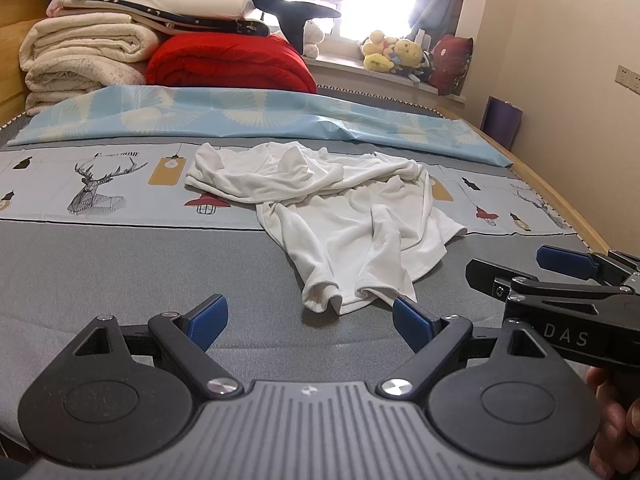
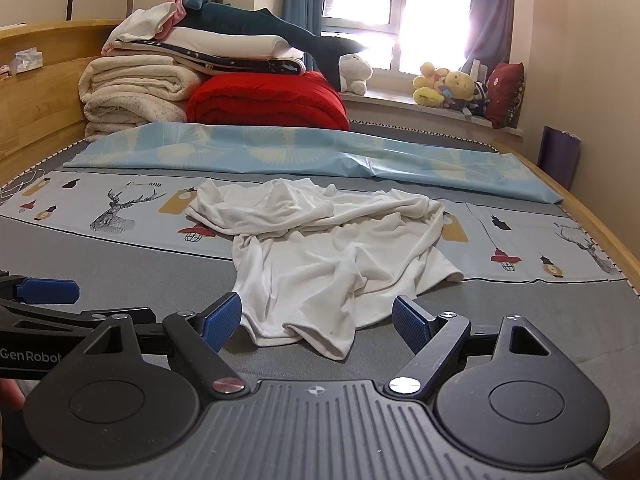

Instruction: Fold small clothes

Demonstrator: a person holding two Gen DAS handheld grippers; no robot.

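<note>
A crumpled white garment lies bunched on the bed, its near hem toward me; it also shows in the right wrist view. My left gripper is open and empty, hovering just short of the garment's near edge. My right gripper is open and empty, its fingers on either side of the garment's near hem, a little above the bed. The right gripper also shows at the right of the left wrist view, and one blue pad of the left gripper shows in the right wrist view.
The grey bed carries a printed deer cloth and a light blue sheet behind the garment. Folded blankets and a red quilt are stacked at the back left. Plush toys sit on the windowsill.
</note>
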